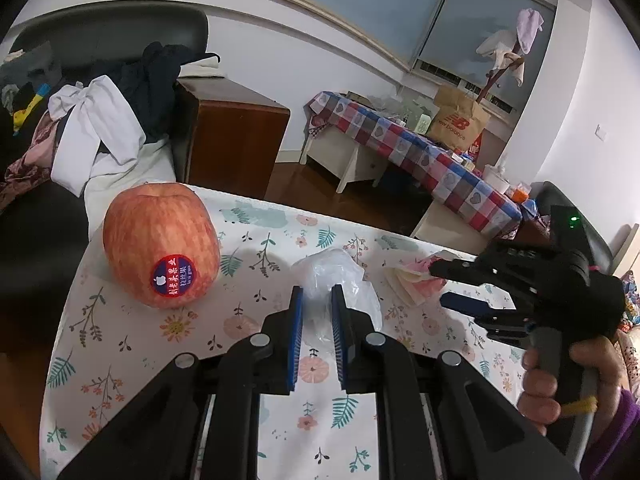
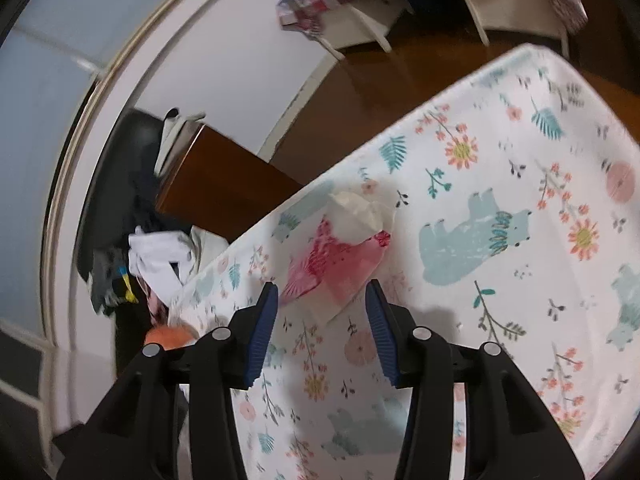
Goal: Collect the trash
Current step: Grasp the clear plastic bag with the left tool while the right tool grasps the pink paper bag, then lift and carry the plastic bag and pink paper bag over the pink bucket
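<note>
A crumpled clear plastic bag (image 1: 332, 272) lies on the floral tablecloth (image 1: 260, 248), and my left gripper (image 1: 317, 296) is shut on its near part, blue pads pressed against the film. To its right lies a pink and white crumpled tissue (image 1: 412, 284). My right gripper (image 1: 439, 285), held by a person's hand (image 1: 560, 380), is rolled sideways with its tips at that tissue. In the right wrist view the tissue (image 2: 340, 256) sits just ahead of the right gripper (image 2: 321, 286), which stands open around its near corner without pressing on it.
A large red apple (image 1: 160, 244) with a sticker stands on the table's left part, near the edge. Beyond are a black chair piled with clothes (image 1: 92, 132), a wooden cabinet (image 1: 236, 132) and a checked-cloth table (image 1: 420, 152) with a paper bag.
</note>
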### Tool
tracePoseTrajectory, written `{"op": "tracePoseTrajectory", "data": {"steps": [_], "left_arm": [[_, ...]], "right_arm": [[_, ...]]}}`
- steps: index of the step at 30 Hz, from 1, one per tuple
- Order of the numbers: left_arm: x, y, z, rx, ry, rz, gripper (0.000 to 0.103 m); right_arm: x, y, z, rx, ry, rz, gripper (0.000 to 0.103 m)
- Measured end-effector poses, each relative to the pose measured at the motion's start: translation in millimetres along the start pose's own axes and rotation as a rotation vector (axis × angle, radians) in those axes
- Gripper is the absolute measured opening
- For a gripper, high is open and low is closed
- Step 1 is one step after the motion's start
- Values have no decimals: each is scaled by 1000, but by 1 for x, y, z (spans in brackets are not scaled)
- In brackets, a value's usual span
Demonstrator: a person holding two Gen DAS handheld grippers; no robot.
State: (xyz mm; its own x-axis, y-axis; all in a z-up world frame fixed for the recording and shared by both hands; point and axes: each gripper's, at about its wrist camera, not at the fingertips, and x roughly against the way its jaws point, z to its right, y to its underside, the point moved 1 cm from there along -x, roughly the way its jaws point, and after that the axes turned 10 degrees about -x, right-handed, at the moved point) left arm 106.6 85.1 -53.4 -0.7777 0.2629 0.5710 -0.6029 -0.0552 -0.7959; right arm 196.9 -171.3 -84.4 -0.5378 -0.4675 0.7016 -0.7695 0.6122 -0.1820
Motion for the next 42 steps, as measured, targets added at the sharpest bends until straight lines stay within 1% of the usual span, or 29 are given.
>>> {"op": "tracePoseTrajectory", "data": {"steps": [7, 10, 11, 12, 13, 15, 18, 21, 26, 30, 34, 37, 39, 42], "left_arm": [[-4, 1, -1, 10, -7, -20, 13], [-6, 1, -1, 7, -9, -22, 13], [-6, 1, -1, 8, -8, -23, 13], [-6, 2, -1, 8, -6, -24, 13], [-6, 1, -1, 10, -1, -22, 13], [-6, 1, -1, 13, 1, -17, 13], [-5, 1, -1, 16, 6, -12, 13], [-4, 1, -1, 19, 12, -5, 13], [0, 1, 0, 23, 22, 15, 13], [0, 1, 1, 19, 24, 20, 13], [0, 2, 0, 28, 32, 20, 13], [1, 2, -2, 40, 29, 21, 13], [1, 3, -5, 57, 23, 22, 13], [1, 4, -11, 85, -5, 17, 13]], "right_arm": [[-6, 3, -15, 43, -21, 33, 46], [-13, 3, -18, 48, -17, 18, 45], [-15, 2, -18, 45, -18, 13, 40], [-16, 1, -18, 45, -18, 6, 29], [-20, 1, -18, 48, -15, -8, 24], [-22, 2, -17, 52, -18, -13, 21], [-18, 5, -17, 92, -29, -14, 12], [-6, 10, -18, 151, -18, 9, 10], [23, 28, -18, 271, 10, 37, 10], [53, 52, -19, 433, 54, 84, 10], [83, 85, -21, 602, 96, 142, 10], [106, 111, -19, 721, 129, 210, 10], [118, 120, -12, 740, 126, 225, 10], [129, 124, -2, 724, 120, 219, 10]]}}
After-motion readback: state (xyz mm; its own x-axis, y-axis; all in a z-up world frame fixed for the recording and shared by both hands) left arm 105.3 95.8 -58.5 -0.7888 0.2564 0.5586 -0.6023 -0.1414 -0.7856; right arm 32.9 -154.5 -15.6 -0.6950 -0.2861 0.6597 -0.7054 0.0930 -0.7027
